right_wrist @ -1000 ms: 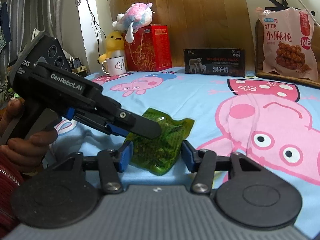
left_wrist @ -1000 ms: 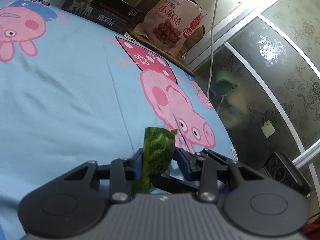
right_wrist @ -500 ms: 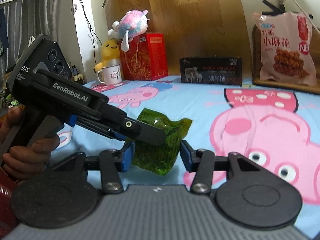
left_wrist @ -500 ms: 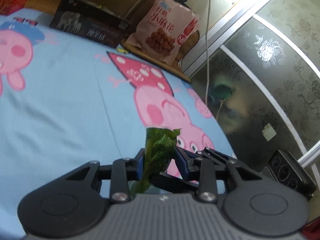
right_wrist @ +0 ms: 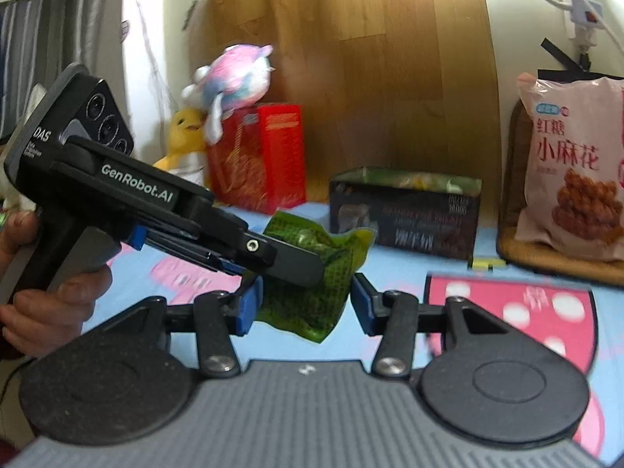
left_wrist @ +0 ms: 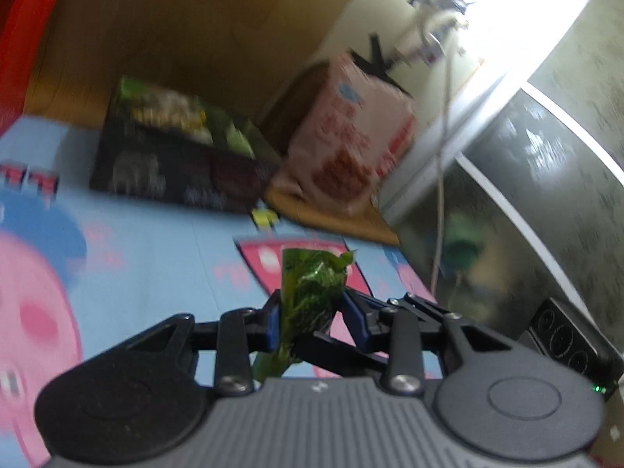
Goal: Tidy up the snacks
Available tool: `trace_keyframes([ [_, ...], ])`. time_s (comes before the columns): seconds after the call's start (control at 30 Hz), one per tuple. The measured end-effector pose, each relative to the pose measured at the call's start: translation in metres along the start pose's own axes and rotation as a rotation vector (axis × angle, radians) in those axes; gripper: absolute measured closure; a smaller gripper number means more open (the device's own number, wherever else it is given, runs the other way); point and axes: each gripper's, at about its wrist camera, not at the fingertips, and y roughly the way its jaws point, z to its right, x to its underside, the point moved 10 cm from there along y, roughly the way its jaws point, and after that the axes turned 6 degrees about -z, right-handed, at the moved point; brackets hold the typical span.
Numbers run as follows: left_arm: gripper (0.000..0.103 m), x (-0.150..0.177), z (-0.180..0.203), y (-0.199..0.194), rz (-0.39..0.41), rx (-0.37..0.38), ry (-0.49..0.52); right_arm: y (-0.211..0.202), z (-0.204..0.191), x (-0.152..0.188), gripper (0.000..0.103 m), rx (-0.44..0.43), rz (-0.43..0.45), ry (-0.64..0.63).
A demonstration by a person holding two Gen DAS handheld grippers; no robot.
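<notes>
- A home bedroom, going by the bed (right_wrist: 397,273) spread with a blue cartoon-pig sheet
- Wooden headboard (right_wrist: 351,78) against a cream wall
- Plush toys (right_wrist: 230,78) heaped on a red gift box (right_wrist: 261,156) at the bed's head
- Frosted patterned wardrobe door (left_wrist: 546,179) beside the bed
- Power strip (right_wrist: 581,11) hung on the wall, curtain (right_wrist: 31,39) at the far left

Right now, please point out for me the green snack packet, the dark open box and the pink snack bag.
green snack packet (right_wrist: 312,292), right wrist view, on its lower printed face.
dark open box (right_wrist: 405,214), right wrist view, on its front side.
pink snack bag (right_wrist: 573,163), right wrist view, on its printed front.
</notes>
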Motion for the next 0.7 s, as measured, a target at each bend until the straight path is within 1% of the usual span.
trace_keyframes([
  [0.1,0.070,-0.048,-0.018,0.012,0.038,-0.023,-0.013,0.029,0.023,-0.033,0.051,0.004,0.022,0.033],
  [0.2,0.068,-0.091,-0.036,0.024,0.080,-0.072,-0.019,0.059,0.046,-0.060,0.051,0.009,0.036,0.062],
  [0.33,0.065,-0.131,-0.065,0.045,0.109,-0.145,-0.030,0.103,0.070,-0.083,0.051,0.028,0.042,0.067],
  [0.4,0.062,-0.142,-0.080,0.056,0.106,-0.182,-0.041,0.121,0.079,-0.086,0.050,0.037,0.037,0.063],
  [0.53,0.060,-0.147,-0.105,0.069,0.116,-0.282,-0.049,0.142,0.087,-0.080,0.043,0.069,0.036,0.042],
  [0.57,0.059,-0.147,-0.106,0.070,0.123,-0.288,-0.038,0.143,0.087,-0.078,0.042,0.085,0.039,0.035],
  [0.6,0.059,-0.147,-0.105,0.069,0.132,-0.303,-0.032,0.142,0.087,-0.075,0.039,0.097,0.044,0.031],
  [0.7,0.059,-0.137,-0.098,0.053,0.178,-0.319,-0.030,0.125,0.084,-0.066,0.039,0.088,0.058,0.052],
])
